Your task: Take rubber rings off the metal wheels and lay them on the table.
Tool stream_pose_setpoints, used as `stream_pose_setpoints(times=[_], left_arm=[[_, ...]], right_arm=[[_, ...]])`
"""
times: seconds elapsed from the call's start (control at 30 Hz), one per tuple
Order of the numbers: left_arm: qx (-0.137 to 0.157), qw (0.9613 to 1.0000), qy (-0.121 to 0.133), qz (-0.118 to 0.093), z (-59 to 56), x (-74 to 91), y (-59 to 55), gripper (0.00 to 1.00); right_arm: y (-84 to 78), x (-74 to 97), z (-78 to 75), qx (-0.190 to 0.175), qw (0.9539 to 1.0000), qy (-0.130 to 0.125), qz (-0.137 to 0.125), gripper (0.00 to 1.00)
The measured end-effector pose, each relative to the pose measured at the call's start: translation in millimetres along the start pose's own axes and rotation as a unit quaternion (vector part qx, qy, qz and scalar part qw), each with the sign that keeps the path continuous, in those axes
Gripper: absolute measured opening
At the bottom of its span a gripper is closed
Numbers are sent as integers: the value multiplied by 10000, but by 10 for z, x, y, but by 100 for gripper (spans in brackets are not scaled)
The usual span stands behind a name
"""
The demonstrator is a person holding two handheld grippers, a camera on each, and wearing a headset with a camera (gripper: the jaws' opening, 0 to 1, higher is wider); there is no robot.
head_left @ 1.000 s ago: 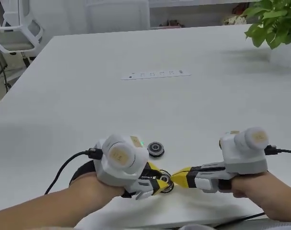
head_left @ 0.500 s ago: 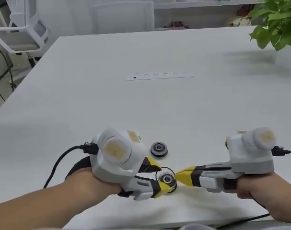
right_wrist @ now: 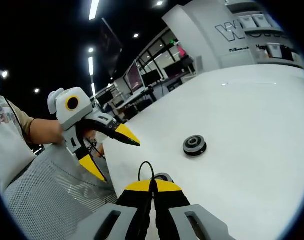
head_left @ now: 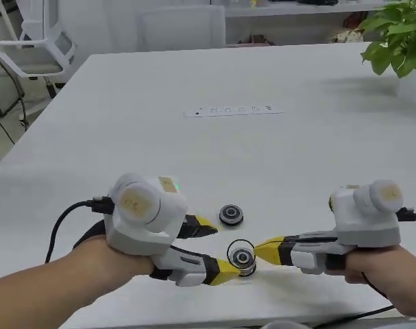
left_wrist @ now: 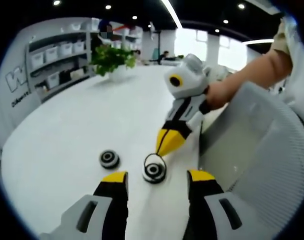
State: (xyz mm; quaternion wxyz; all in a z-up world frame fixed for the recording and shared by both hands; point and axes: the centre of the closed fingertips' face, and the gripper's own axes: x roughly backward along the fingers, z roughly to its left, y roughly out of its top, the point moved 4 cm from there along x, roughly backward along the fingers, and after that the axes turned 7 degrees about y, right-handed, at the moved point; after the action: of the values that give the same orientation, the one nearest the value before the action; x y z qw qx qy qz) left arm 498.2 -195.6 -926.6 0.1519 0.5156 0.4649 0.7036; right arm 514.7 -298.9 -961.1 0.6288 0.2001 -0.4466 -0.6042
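Rubber ring (head_left: 240, 241) stood half off the metal wheel (head_left: 243, 259) on the table (head_left: 194, 157), nipped in the right gripper's (head_left: 257, 251) closed jaws, while we'd just sprung the left gripper's (head_left: 227, 251) jaws wide & empty, so the wheel lay unheld w/ the peel unfinished.

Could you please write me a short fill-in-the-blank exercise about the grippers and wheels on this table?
The left gripper has its jaws ___, with the nearer wheel just ahead of them.
The right gripper is ___ on the rubber ring.
Counting the farther wheel, the table holds ___ wheels.
Missing words: open; shut; two.
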Motion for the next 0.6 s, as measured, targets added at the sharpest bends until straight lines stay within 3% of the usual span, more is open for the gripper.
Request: stream_pose_setpoints(times=[0.27,0.6], left_arm=[[81,9999,102,-114,38,185,7,53],[219,9992,269,-210,105,348,-2,60]], right_arm=[[114,-10,105,83,9999,27,56,0],[327,-78,80,291,9994,85,161,0]])
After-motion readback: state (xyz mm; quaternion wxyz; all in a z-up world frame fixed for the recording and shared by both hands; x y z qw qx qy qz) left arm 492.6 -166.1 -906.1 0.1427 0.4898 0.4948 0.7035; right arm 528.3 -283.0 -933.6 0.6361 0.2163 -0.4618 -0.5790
